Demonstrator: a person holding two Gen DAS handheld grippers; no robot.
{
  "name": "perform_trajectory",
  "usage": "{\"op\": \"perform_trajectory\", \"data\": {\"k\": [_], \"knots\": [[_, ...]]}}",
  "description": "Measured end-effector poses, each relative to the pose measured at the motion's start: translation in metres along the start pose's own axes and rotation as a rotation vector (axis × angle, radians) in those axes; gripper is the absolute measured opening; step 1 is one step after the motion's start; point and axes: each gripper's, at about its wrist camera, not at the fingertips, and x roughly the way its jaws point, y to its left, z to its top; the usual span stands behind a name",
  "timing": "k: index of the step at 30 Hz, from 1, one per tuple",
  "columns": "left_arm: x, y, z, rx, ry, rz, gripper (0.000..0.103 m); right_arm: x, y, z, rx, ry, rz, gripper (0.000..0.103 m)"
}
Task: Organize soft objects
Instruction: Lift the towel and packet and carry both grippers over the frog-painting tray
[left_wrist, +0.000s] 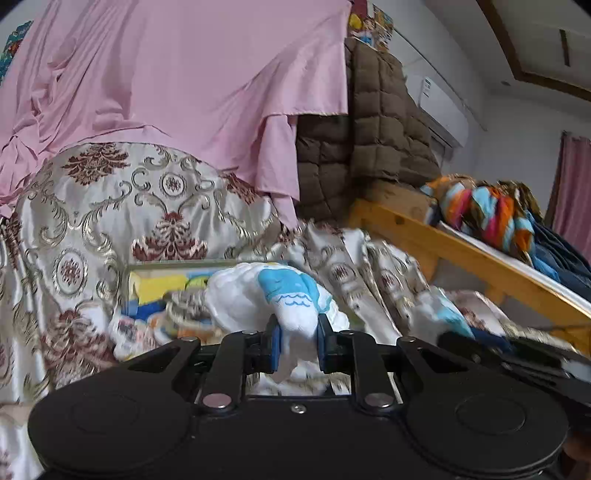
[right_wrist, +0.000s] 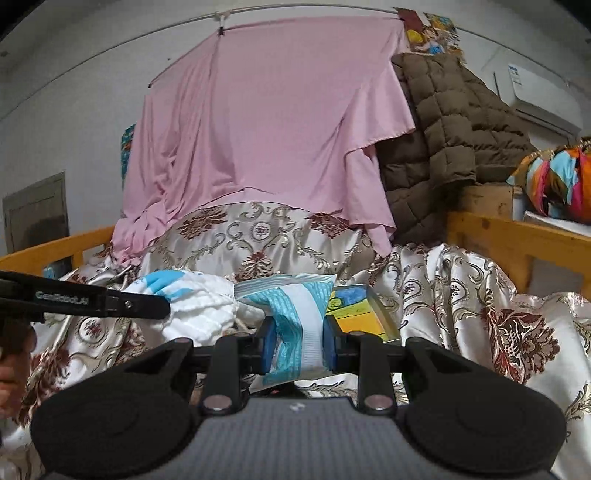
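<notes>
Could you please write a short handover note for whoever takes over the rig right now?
Left tool: shut on the white cloth with blue shark print, held above the box.
Right tool: shut on the blue-and-white towel.
The open box sits ahead on the patterned satin bedspread, with yellow and blue items already inside.
Done: both pieces are gripped.
Left: neither piece has been placed yet; where they go is your call, probably the box.

Layout on the bed. Left gripper (left_wrist: 298, 345) clamps a sock (left_wrist: 291, 299) before the open box (left_wrist: 162, 284), which lies at 10 o'clock. Right gripper (right_wrist: 300, 347) pinches a folded cloth (right_wrist: 295, 317); the box (right_wrist: 364, 314) sits just beyond at 2 o'clock, the hanging sheet (right_wrist: 266, 122) behind at 12, the quilted jacket (right_wrist: 443, 122) at 1.
</notes>
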Motion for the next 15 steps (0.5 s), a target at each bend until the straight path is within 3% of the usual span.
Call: {"op": "perform_trajectory", "data": {"k": [11,15], "knots": [[0.100,0.026,0.043,-0.106,-0.074,0.006,0.020,0.045,-0.036,0.018,0.103,0.001,-0.057,0.030],[0.119,0.046,0.039,-0.123,-0.092,0.000,0.020,0.079,-0.040,0.032,0.083,0.036,-0.089,0.030]]}}
